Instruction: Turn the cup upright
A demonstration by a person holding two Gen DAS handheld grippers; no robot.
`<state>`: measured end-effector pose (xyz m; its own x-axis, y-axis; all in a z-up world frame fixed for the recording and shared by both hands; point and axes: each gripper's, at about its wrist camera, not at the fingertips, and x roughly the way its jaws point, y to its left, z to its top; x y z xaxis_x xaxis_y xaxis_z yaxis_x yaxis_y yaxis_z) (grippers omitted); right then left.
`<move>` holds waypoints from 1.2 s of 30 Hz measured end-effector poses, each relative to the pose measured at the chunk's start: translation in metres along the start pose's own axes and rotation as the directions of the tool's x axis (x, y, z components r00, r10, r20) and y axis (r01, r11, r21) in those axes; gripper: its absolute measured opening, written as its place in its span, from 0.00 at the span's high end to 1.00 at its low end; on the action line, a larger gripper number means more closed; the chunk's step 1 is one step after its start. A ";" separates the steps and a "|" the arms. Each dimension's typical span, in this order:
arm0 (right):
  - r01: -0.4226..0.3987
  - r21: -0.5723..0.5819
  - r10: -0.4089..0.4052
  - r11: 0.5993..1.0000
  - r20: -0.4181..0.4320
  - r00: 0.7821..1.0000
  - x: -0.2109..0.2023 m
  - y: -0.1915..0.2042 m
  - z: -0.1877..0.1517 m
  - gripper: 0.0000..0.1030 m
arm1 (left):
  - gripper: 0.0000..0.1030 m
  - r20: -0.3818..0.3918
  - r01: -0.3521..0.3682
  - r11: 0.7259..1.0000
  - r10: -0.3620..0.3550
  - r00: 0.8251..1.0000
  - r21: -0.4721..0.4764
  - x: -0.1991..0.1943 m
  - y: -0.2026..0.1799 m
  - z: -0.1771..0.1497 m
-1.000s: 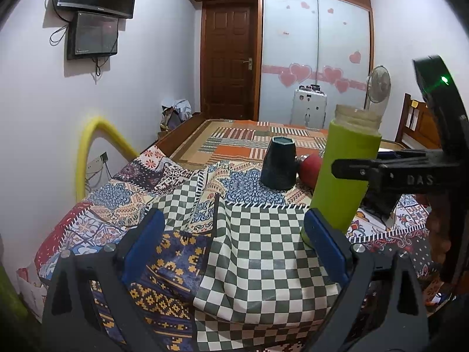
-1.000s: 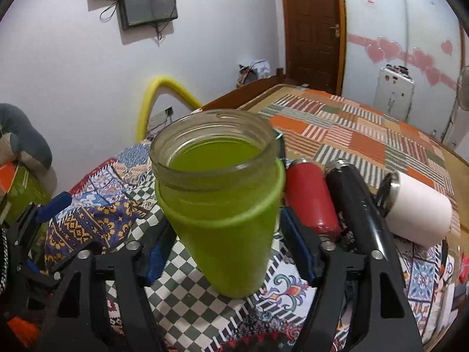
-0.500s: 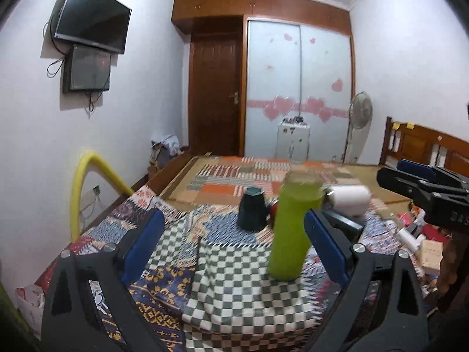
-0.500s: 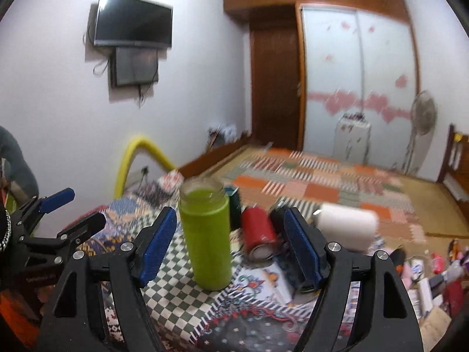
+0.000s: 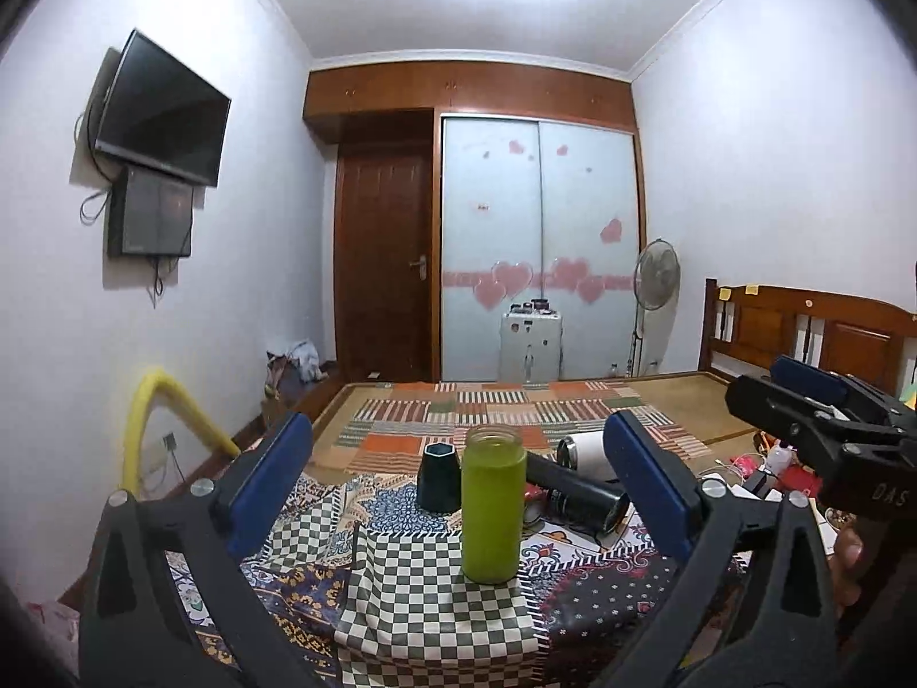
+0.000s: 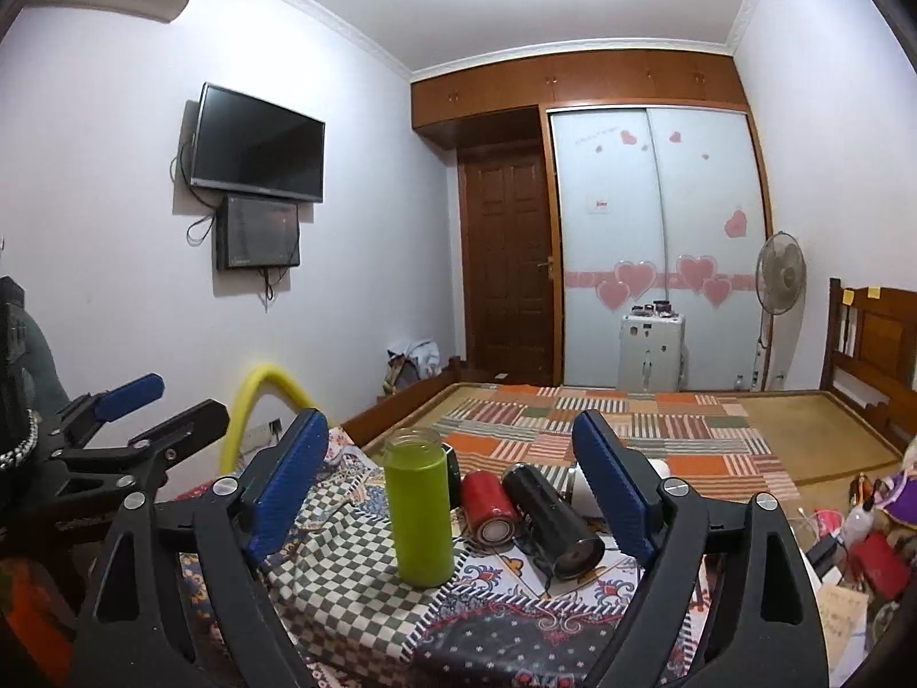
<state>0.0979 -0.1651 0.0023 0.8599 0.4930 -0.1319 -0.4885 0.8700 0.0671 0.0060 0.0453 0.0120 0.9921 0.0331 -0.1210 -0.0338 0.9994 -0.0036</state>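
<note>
A green cup stands upright, mouth up, on the checkered cloth; it also shows in the right wrist view. My left gripper is open and empty, pulled back from the cup. My right gripper is open and empty, also back from the cup. The right gripper also shows at the right edge of the left wrist view, and the left gripper at the left of the right wrist view.
A dark cup stands upside down behind the green one. A black bottle, a red can and a white cup lie on their sides to the right. Clutter lies at the far right. A yellow tube arches by the wall.
Both grippers have drawn back and risen away from the green cup, which stays standing upright on the cloth. The right gripper was close around it one second ago.
</note>
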 end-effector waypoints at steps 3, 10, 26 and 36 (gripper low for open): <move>0.006 0.028 -0.007 1.000 0.010 1.000 -0.009 -0.004 -0.005 0.04 | 0.00 0.001 0.000 1.000 0.000 1.000 0.008 -0.006 -0.004 0.000; 0.042 0.043 -0.043 0.998 0.016 0.999 -0.021 -0.007 -0.015 0.00 | 0.00 0.006 0.005 1.000 -0.005 1.000 0.006 -0.014 -0.010 -0.002; 0.044 0.024 -0.045 0.999 0.020 0.999 -0.028 -0.002 -0.016 0.00 | 0.00 0.013 -0.001 1.000 0.001 1.000 -0.003 -0.015 -0.008 -0.006; 0.041 0.023 -0.041 0.999 0.019 0.999 -0.028 -0.001 -0.016 0.00 | 0.00 0.016 -0.001 1.000 0.001 1.000 -0.008 -0.014 -0.008 -0.007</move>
<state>0.0718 -0.1805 -0.0099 0.8821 0.4567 -0.1156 -0.4494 0.8894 0.0843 -0.0083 0.0366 0.0063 0.9938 0.0347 -0.1054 -0.0361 0.9993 -0.0117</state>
